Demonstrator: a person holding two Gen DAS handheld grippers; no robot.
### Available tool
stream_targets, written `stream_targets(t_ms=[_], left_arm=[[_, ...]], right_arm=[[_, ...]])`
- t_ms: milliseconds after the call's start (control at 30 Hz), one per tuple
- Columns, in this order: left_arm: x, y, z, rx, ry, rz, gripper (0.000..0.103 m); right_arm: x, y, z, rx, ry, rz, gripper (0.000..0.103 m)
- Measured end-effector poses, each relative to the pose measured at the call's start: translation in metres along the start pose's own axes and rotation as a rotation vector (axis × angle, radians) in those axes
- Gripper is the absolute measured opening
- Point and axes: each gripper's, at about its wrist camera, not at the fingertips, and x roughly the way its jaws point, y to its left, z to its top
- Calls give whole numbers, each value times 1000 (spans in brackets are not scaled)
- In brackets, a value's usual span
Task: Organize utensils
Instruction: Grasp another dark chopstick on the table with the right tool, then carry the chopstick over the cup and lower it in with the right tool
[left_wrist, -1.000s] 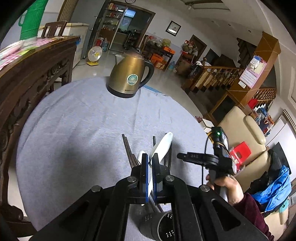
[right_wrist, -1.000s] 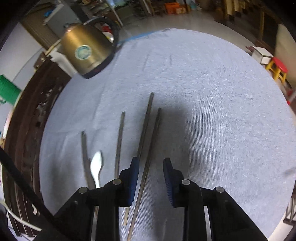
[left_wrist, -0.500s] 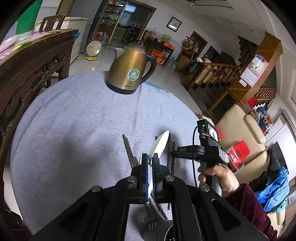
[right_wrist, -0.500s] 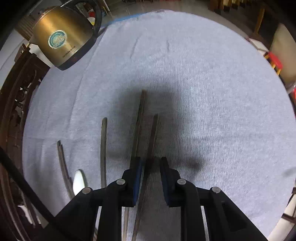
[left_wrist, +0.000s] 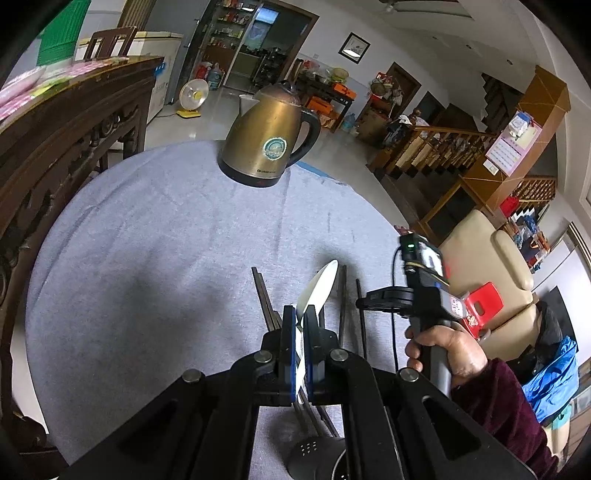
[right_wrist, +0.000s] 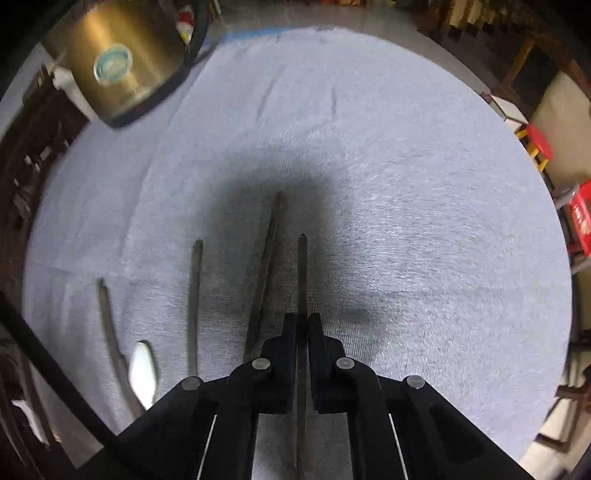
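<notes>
Little can be read. The brass-coloured electric kettle (left_wrist: 271, 138) in the upper middle of the left wrist view carries a small line of pale print on its black base (left_wrist: 266, 172), too blurred to spell out, and a round teal sticker (left_wrist: 275, 147) with illegible markings.

A round table (left_wrist: 155, 236) covered in grey cloth is seen in a large room with a pale tiled floor (left_wrist: 207, 125). A carved dark wooden sideboard (left_wrist: 70, 136) is placed left, a wooden staircase (left_wrist: 450, 147) right, a cream armchair (left_wrist: 491, 266) nearby, and an open doorway (left_wrist: 255, 44) behind.
</notes>
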Motion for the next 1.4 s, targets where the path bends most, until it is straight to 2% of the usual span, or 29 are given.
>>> stream_targets(t_ms=[200, 367, 633, 800, 1000, 1100, 1233, 1400], left_arm=[[-9, -11, -5, 22, -11, -8, 4], [-19, -23, -13, 34, -24, -16, 4], [-43, -47, -25, 71, -79, -40, 4], [-53, -56, -37, 91, -100, -57, 4], [-54, -55, -52, 75, -103, -68, 4], [-45, -52, -60, 63, -80, -63, 4], [-33, -43, -71, 38, -46, -45, 4], [-21, -32, -83, 8, -6, -32, 4]], right_arm=[[-67, -14, -29, 5, -198, 119, 6], [-123, -23, -59, -35, -348, 146, 6], [-239, -16, -129, -117, -630, 241, 6], [-290, -11, -170, -152, -755, 316, 6], [-303, -3, -203, -177, -807, 391, 6], [-291, 6, -212, -174, -812, 398, 6], [-264, 15, -218, -162, -767, 414, 6], [-243, 26, -236, -202, -765, 352, 6]])
